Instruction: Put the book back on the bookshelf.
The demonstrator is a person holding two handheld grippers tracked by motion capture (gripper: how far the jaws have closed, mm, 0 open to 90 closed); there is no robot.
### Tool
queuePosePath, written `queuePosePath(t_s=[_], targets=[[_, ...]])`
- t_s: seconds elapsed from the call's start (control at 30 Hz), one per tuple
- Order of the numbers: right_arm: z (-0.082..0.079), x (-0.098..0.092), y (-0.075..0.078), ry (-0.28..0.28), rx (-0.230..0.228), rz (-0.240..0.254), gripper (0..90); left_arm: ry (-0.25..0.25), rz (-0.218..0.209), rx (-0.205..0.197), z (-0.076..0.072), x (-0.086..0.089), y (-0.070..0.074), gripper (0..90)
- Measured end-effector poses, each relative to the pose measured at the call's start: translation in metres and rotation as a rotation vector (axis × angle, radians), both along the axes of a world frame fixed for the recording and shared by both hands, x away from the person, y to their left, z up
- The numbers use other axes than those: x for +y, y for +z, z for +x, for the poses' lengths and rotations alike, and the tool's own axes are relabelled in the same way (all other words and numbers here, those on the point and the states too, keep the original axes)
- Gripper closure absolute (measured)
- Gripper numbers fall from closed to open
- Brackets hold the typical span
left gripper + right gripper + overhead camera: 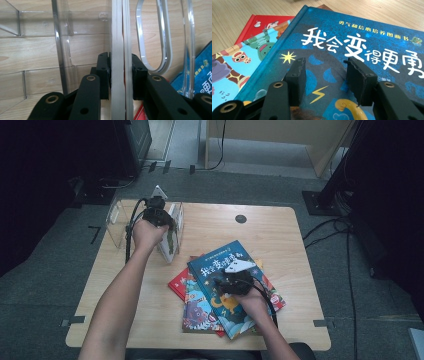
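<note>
A light wooden tabletop point(280, 227) with rounded corners stands on grey carpet; dark equipment and cables ring the room. Near the front edge, right of centre, lie three stacked books point(227, 292), a blue one point(352, 50) on top. The right gripper point(231, 281) rests above that cover, jaws apart, holding nothing. Toward the far left corner stands one clear acrylic rack point(117, 220). There the left gripper point(159, 216) clamps one upright book point(121, 50) by its edge at the rack's right end.
</note>
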State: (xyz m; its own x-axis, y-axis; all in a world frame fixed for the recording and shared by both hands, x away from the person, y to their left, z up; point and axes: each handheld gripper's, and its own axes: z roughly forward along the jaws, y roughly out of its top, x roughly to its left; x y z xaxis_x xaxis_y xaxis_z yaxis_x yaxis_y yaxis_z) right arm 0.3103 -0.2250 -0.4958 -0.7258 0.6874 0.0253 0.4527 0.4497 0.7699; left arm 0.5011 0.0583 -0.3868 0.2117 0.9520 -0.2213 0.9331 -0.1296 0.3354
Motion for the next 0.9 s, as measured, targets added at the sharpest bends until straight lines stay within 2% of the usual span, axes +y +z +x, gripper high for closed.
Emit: queuePosePath(t_s=[0.2,0.33,0.37,0.4,0.47,0.5,0.53,0.63,0.67,0.7,0.73,0.77,0.87,0.9], targets=[[0.000,0.000,0.000,-0.001,0.001,0.000,50.5,0.000,-0.039,-0.005,-0.002,0.005,0.009,70.2],[0.000,0.000,0.000,-0.002,0.001,0.001,50.4,-0.032,-0.023,-0.018,-0.008,0.008,0.024,67.7],[0.000,0.000,0.000,-0.002,0.001,0.001,50.4,-0.032,-0.023,-0.018,-0.008,0.008,0.024,67.1],[0.000,0.000,0.000,-0.002,0.001,0.002,50.5,-0.047,-0.031,-0.026,-0.013,0.010,0.030,66.9],[0.000,0.000,0.000,-0.004,0.001,0.001,50.6,-0.054,-0.030,-0.025,-0.015,0.011,0.032,66.3],[0.000,-0.001,0.000,-0.005,0.003,0.002,50.8,-0.076,-0.026,-0.036,-0.021,0.013,0.037,65.7],[0.000,-0.001,0.000,-0.005,0.004,0.004,51.2,-0.076,-0.026,-0.036,-0.021,0.013,0.037,65.3],[-0.001,-0.003,0.000,-0.005,0.008,0.009,53.9,-0.098,-0.057,-0.053,-0.033,0.017,0.046,64.9],[-0.002,-0.005,0.000,-0.001,0.018,0.025,56.0,-0.111,-0.061,-0.060,-0.037,0.018,0.048,64.4],[-0.002,-0.006,0.001,-0.001,0.022,0.030,57.0,-0.128,-0.061,-0.066,-0.046,0.021,0.051,64.1],[-0.003,-0.007,0.001,-0.001,0.028,0.034,58.0,-0.128,-0.061,-0.066,-0.046,0.021,0.051,63.9],[-0.003,-0.008,0.002,0.002,0.034,0.036,58.4,-0.143,-0.070,-0.074,-0.054,0.023,0.053,63.7],[-0.004,-0.011,0.003,-0.002,0.044,0.049,59.6,-0.159,-0.088,-0.080,-0.062,0.026,0.052,63.0],[-0.005,-0.015,0.006,-0.001,0.038,0.056,60.7,-0.171,-0.100,-0.086,-0.070,0.028,0.050,63.1]])
